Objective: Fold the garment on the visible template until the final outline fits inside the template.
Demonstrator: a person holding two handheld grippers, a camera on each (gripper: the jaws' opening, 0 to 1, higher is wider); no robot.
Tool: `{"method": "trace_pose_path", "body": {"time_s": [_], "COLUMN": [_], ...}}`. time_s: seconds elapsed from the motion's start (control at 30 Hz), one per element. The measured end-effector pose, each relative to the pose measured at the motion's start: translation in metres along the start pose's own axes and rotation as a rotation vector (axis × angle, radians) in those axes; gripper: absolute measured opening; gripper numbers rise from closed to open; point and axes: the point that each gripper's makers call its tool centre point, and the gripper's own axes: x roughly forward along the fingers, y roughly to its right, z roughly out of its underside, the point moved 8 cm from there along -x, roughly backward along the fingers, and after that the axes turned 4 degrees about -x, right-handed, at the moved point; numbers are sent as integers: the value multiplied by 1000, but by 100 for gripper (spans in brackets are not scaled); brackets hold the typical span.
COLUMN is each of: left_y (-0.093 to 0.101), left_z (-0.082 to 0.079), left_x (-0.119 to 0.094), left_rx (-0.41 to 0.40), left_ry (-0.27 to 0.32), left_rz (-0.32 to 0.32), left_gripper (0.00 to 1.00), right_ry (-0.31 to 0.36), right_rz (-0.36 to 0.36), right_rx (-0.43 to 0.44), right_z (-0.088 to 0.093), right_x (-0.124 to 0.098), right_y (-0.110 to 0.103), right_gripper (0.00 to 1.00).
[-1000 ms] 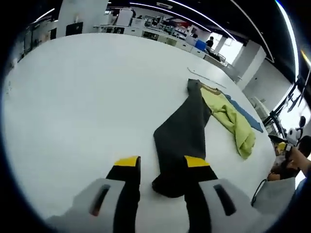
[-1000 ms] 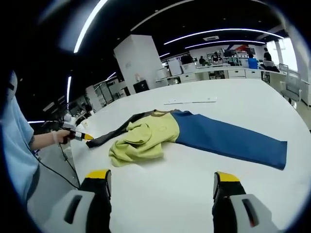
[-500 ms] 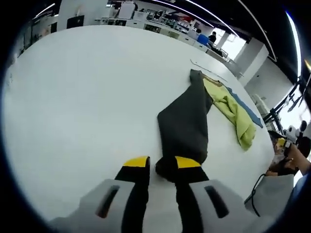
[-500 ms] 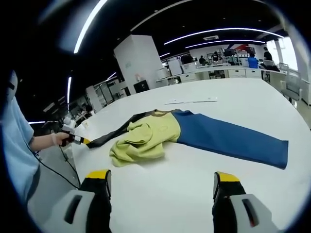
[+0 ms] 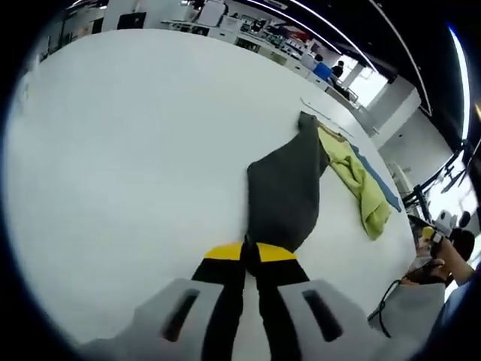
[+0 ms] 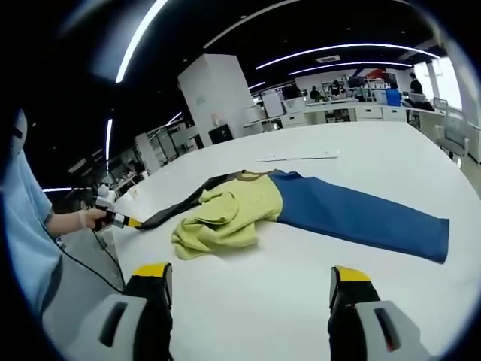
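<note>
the left tool (image 5: 250, 250) is pinched on the dark sleeve (image 5: 282, 192) end; the right tool (image 6: 248, 280) hangs wide, holding nothing. the garment (image 6: 301, 210) sprawls across the white surface (image 5: 128, 143) toward 1 o'clock. carry the sleeve low over the yellow body (image 6: 222, 218), keeping tension so it lands flat.

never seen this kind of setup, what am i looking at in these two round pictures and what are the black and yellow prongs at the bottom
A person holds a gripping tool in each hand, and each tool carries a fisheye camera looking along its own two jaws, the yellow-tipped prongs. One picture is from the left gripper: its jaws are shut on the end of the dark sleeve of a garment. The other is from the right gripper: its jaws stand wide apart, holding nothing. On the white table lies the garment, with a crumpled yellow-green middle and a blue sleeve stretched flat. The person's hand shows at the dark sleeve's end.
</note>
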Motion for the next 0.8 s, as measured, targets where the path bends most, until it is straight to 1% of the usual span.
{"method": "trace_pose_path", "body": {"time_s": [0.13, 0.2, 0.27, 0.37, 0.43, 0.5, 0.53, 0.57, 0.6, 0.63, 0.7, 0.73, 0.77, 0.8], "left_y": [-3, -4, -3, -5, -7, -11, -13, -13, -13, -14, -18, -21, -24, -24], "left_z": [-13, -21, -24, -34, -40, -47, -53, -55, -61, -63, -66, -66, -65, -65], "left_x": [-7, -14, -20, -28, -32, -37, -40, -42, -45, -46, -46, -45, -43, -42], "left_rx": [31, 103, 112, 116, 115, 122, 140, 133, 134, 138, 153, 149, 127, 104], "left_ry": [104, 186, 204, 268, 304, 333, 374, 385, 425, 440, 466, 465, 486, 507], "left_rz": [-24, -53, -65, -77, -73, -94, -104, -110, -106, -102, -130, -137, -138, -121], "left_gripper": [0, 0, 0, 0, 0, 0, 0, 0, 0, 0, 0, 0, 0, 0], "right_ry": [4, 6, 9, 7, 7, 7, 6, 7, 7, 7, 7, 7, 6, 4], "right_rz": [3, 4, 4, 0, -3, -4, -4, -4, -4, -3, -1, -1, 0, 2], "right_rx": [2, 2, 2, -2, -2, -4, -6, -6, -5, -5, -3, -3, -2, -2], "right_z": [0, 0, 0, -1, -1, -2, -2, -2, -2, -2, -2, -2, -2, -2], "right_x": [-1, -1, -1, 0, 1, 1, 1, 1, 1, 1, 0, 0, 0, 0], "right_y": [0, 0, 0, -1, -1, -1, -1, -2, -1, -1, -1, -1, -1, -1], "right_gripper": [87, 87, 87, 87, 87, 87, 86, 86, 86, 86, 86, 86, 86, 86]}}
